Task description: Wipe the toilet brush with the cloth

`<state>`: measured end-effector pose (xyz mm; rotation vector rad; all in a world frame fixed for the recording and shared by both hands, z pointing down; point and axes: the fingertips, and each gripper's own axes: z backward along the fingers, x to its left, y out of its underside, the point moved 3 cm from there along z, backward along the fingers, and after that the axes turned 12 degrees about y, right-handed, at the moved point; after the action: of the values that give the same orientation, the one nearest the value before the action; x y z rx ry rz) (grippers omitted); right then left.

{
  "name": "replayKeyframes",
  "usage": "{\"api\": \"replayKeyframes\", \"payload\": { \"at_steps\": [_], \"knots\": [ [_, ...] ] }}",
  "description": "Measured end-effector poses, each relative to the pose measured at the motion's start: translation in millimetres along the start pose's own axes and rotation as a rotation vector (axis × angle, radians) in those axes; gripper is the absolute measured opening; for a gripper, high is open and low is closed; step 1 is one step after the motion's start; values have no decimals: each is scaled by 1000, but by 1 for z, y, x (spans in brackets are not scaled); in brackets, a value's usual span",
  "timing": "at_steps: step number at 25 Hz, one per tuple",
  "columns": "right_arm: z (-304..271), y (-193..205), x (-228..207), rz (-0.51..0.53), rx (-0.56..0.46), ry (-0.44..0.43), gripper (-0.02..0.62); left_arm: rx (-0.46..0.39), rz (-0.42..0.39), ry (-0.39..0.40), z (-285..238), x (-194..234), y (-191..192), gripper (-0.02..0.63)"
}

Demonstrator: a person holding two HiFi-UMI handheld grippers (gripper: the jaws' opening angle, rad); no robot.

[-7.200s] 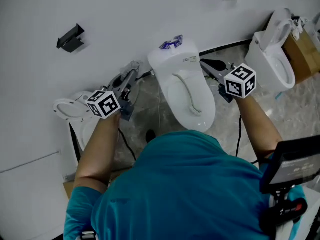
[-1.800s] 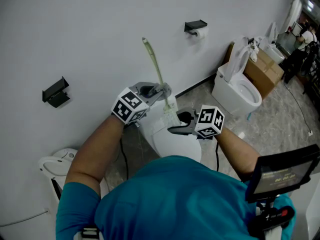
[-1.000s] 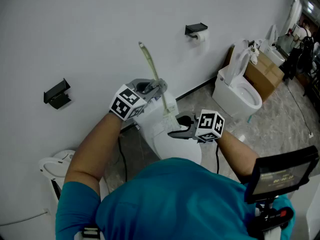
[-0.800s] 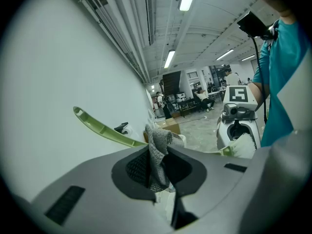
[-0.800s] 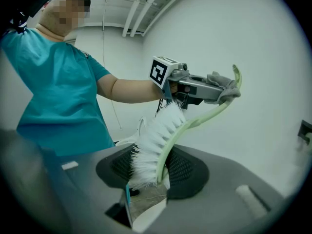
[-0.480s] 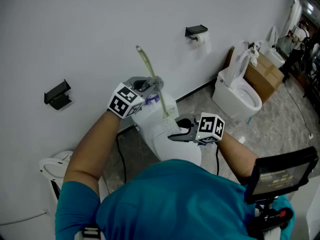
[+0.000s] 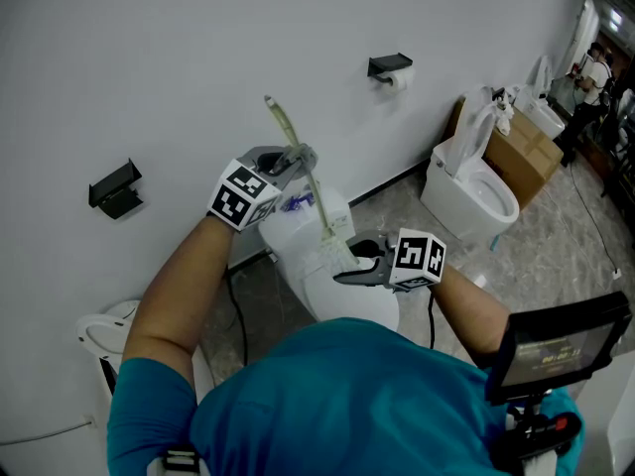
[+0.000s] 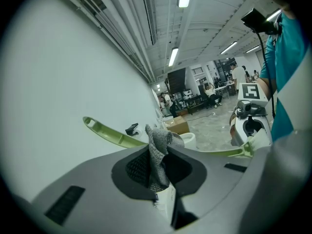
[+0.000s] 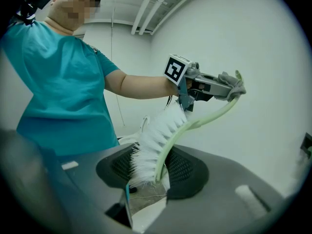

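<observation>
Your left gripper (image 7: 295, 157) pinches grey knitted cloth (image 8: 158, 145) against pale-green plastic toilet brush (image 7: 284, 122) handle, now shifted toward 11 o'clock; right gripper (image 7: 342, 269) clamps its white bristles (image 9: 148, 145) at 6 o'clock. Wiping advances.

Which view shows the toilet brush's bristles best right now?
The right gripper view: the white bristles fill its centre, clamped between the fingers. The head view shows them small in the right gripper. The left gripper view shows only the green handle and the cloth.
</observation>
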<state>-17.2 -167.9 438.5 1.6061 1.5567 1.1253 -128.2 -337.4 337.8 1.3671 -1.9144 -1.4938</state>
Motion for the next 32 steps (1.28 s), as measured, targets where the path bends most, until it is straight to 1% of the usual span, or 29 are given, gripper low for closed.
{"api": "replayKeyframes", "payload": {
  "at_steps": [12, 16, 24, 28, 32],
  "knots": [
    [2, -2, 5, 43, -12, -14, 166, 4, -22, -72, 19, 25, -5, 48],
    [3, -2, 5, 48, -16, -13, 165, 18, -54, -101, 23, 31, -7, 48],
    [3, -1, 7, 54, -25, -18, 164, 48, -93, -155, 29, 48, -7, 48],
    [4, 0, 5, 60, -19, -9, 164, 77, -125, -179, 33, 57, -12, 48],
    [4, -2, 6, 60, -31, -19, 163, 105, -156, -201, 37, 66, -12, 48]
  ]
}}
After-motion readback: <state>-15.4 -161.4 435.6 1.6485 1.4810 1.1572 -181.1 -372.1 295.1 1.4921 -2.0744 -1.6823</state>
